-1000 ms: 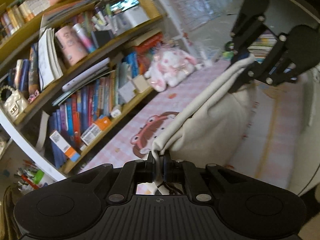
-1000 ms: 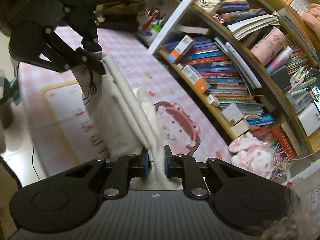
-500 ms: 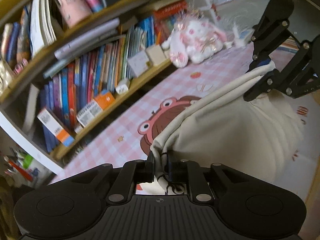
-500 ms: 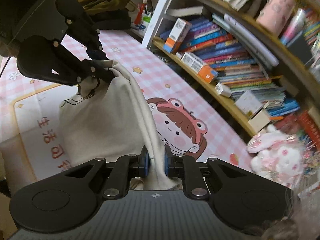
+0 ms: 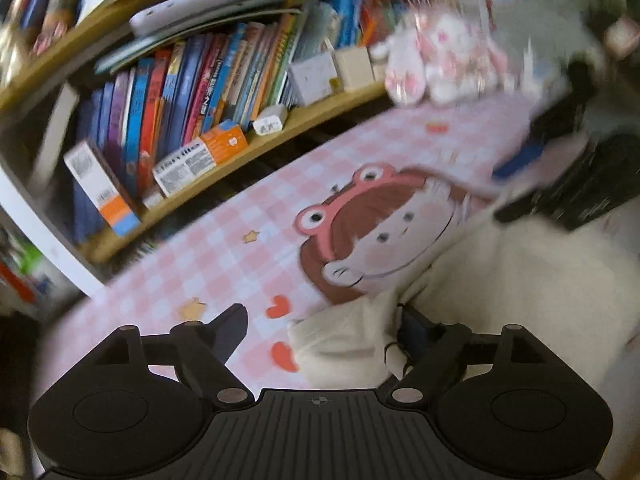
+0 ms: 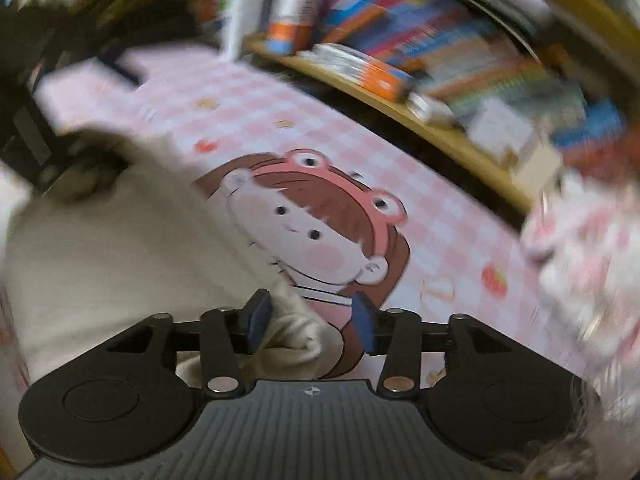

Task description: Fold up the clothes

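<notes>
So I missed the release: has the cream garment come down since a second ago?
Yes. The cream garment has dropped from hanging above the pink checked mat to lying on it.

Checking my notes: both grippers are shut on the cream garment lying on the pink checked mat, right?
Not quite. Both are open. The left gripper in the left wrist view and the right gripper in the right wrist view stand spread around the cream garment on the pink checked mat.
</notes>
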`<state>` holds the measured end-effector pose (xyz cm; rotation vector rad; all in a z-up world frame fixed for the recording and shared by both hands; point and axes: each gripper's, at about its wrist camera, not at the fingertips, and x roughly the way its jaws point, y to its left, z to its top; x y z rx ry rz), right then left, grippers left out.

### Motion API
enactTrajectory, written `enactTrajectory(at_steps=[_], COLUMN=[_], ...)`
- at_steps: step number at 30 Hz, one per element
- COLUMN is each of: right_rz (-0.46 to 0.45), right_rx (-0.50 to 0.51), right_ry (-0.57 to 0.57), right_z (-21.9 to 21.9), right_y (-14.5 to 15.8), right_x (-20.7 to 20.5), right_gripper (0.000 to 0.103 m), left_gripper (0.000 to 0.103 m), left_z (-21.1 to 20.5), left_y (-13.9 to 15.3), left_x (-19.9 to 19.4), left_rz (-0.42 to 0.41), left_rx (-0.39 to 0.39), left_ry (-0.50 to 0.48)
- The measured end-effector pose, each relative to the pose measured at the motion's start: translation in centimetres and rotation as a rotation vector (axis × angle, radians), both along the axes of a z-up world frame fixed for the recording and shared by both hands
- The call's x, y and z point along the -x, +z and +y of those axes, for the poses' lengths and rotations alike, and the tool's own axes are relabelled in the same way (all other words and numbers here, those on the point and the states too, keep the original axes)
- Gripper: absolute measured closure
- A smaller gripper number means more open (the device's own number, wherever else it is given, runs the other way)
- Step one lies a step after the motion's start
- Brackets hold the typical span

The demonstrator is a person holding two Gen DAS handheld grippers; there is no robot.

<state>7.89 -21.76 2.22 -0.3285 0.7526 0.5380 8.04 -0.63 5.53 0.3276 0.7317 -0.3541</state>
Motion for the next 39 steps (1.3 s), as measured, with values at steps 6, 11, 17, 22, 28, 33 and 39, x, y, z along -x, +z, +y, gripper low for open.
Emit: enactTrajectory(at_steps=[6, 11, 17, 22, 28, 33, 39], right_rz=[0.110, 0.107, 0.244, 0.343, 0.361, 0.319, 0.320], right_rx=[-0.195, -0.302, -0.534, -0.583, -0.607, -0.600, -0.655], right_ry=[-0.159, -0.284, -0.349, -0.463, -0.488, -0.478, -0.457], right_z=[-3.2, -5.2, -7.5, -8.2, -8.6, -8.2, -7.5], right_y=[-1.1, -0.7, -0.4, -2.2, -2.9, -1.6, -0.4], right_x=[-0.9, 0.2, 3.0, 3.0, 3.0, 3.6, 4.1], right_gripper=[0.061, 0.061, 0.063, 0.098, 0.098, 0.091, 0.071], left_gripper=[0.021, 0.025, 0.053, 0.098, 0.089, 0.069, 0.067], left_z=[5.1, 6.2, 5.9, 7.1, 8.6, 8.8, 8.5], left_y=[2.8, 0.6, -4.4, -3.8, -6.3, -6.1, -6.0], left_x=[-0.4, 0.7, 1.4, 2.3, -0.2, 0.2, 1.4], left_rz=[-0.019, 0.038, 0.172, 0.132, 0.223, 0.181, 0.181], left_rx=[0.496, 0.483, 0.533, 0.845, 0.780, 0.793, 0.768], left_ry=[0.153, 0.247, 0.316, 0.347, 0.529, 0.555, 0.554])
